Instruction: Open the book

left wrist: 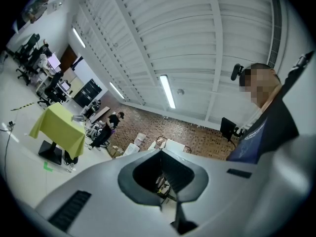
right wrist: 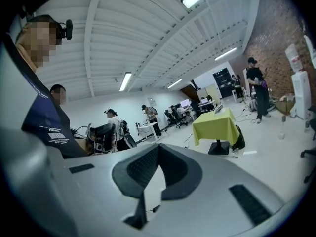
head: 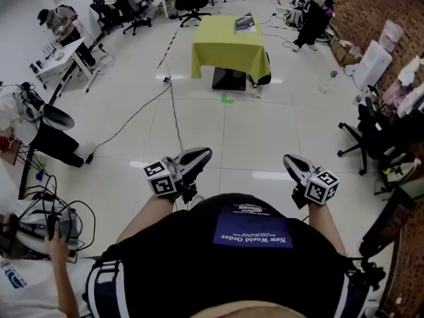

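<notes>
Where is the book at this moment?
Head view, top centre: the book lies on the far right corner of the green table, beyond the green floor mark.

The person wore a black T-shirt point(head: 199, 270) with a blue printed panel point(head: 254, 228) on its chest. The left tongs point(head: 201, 156) and right tongs point(head: 291, 162) were grey-and-black, each bearing a black-and-white marker cube point(head: 161, 178).
</notes>
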A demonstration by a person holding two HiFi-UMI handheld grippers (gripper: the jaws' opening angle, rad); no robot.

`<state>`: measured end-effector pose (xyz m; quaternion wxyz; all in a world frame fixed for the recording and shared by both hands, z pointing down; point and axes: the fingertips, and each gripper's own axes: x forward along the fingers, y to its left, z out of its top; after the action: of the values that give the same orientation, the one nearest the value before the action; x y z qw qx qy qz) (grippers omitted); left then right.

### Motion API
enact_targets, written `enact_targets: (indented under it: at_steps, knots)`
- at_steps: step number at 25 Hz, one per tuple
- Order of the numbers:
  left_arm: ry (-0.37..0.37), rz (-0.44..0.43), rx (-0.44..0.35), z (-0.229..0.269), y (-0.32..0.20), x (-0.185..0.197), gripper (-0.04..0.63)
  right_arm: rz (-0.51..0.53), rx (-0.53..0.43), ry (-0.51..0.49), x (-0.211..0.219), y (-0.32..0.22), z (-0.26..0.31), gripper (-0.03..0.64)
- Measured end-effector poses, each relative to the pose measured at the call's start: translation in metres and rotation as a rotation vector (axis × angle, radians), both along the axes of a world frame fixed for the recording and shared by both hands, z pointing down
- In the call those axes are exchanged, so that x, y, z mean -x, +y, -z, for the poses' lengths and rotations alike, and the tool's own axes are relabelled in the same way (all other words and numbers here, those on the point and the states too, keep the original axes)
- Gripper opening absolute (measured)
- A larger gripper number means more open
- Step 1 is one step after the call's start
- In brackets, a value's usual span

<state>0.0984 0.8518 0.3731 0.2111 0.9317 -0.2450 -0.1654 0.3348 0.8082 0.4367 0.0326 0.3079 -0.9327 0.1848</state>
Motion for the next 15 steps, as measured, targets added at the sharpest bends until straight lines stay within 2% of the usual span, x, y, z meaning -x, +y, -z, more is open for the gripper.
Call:
enact_targets:
  at_steps: [4,8,12,15]
  knots:
    - [0.028,0.004,-0.009,0.001,-0.038,0.056,0.006,-0.005,-0.030,0.006,0.057,-0.040,0.013,-0.012]
    - [0.014,-0.011,-0.035,0.014,-0.078,0.127,0.006,-0.018,-0.073,0.001,0.127,-0.082,0.038,-0.012]
    - [-0.005,-0.020,-0.043,0.018,-0.114,0.190,0.006,-0.065,-0.074,-0.015,0.180,-0.119,0.049,-0.012]
    - [0.004,-0.028,-0.041,0.019,-0.141,0.224,0.006,-0.066,-0.067,0.000,0.213,-0.139,0.049,-0.012]
